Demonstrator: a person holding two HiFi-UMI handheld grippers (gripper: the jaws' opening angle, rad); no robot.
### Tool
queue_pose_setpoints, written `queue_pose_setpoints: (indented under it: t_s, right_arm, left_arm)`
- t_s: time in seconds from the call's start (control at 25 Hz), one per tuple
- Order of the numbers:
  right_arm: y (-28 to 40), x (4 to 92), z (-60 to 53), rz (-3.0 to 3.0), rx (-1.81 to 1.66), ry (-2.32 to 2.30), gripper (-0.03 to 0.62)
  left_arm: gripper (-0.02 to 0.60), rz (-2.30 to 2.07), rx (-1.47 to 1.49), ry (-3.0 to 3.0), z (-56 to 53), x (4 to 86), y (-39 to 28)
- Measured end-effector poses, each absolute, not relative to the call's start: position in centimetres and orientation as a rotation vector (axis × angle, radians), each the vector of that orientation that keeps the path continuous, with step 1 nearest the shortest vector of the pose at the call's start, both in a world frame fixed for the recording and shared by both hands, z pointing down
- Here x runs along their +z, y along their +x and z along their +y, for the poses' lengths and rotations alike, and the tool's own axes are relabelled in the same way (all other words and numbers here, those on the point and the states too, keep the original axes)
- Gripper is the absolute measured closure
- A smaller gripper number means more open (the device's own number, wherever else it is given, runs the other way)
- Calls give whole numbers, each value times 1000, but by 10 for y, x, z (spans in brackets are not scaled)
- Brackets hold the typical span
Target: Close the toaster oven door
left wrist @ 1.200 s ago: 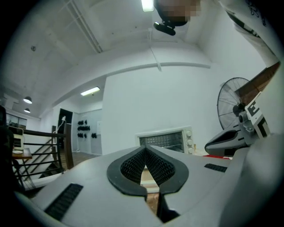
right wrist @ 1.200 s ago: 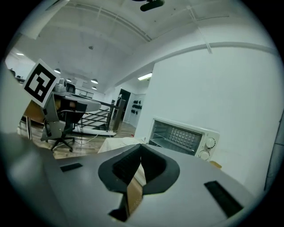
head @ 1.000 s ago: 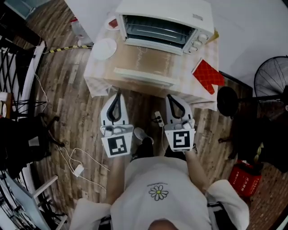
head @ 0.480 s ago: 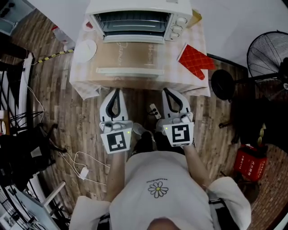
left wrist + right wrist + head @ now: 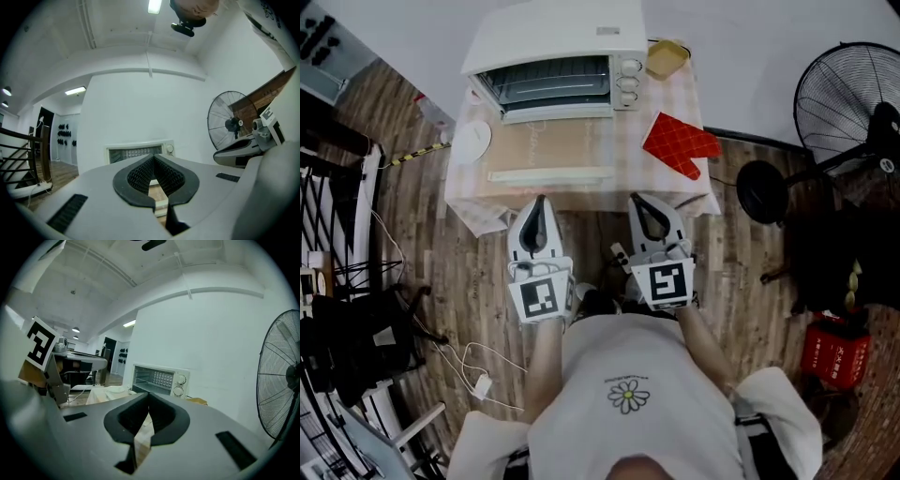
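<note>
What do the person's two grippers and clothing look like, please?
Both the left gripper and right gripper are light grey shells with black jaw pads and a black-and-white marker cube. The person wears a white T-shirt with a daisy print.

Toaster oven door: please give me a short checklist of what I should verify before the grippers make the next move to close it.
1. Door open, lying flat in front of the toaster oven: ok, ready to be lifted.
2. Nothing lies on the door: ok.
3. Sides free: oven mitt on its right and plate on its left both lie apart from it: ok.
4. Left gripper shut and empty: ok.
5. Right gripper shut and empty: ok.
6. Grippers at the door handle: not ok, both hang short of the table.
</note>
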State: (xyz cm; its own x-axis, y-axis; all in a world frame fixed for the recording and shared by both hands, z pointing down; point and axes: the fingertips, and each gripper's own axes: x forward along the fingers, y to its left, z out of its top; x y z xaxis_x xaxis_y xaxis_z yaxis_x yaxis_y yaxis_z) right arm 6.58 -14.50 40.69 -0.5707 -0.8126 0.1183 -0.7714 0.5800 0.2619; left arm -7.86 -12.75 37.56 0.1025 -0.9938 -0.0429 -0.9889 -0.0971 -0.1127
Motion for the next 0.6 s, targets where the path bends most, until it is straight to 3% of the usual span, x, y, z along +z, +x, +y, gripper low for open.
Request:
queue_pose_setpoints:
  t_s: [0.6]
  right_arm:
    - [116, 409, -145, -2622, -168, 1380, 585]
  left_arm:
    - [566, 1982, -36, -2225, -143, 363, -23]
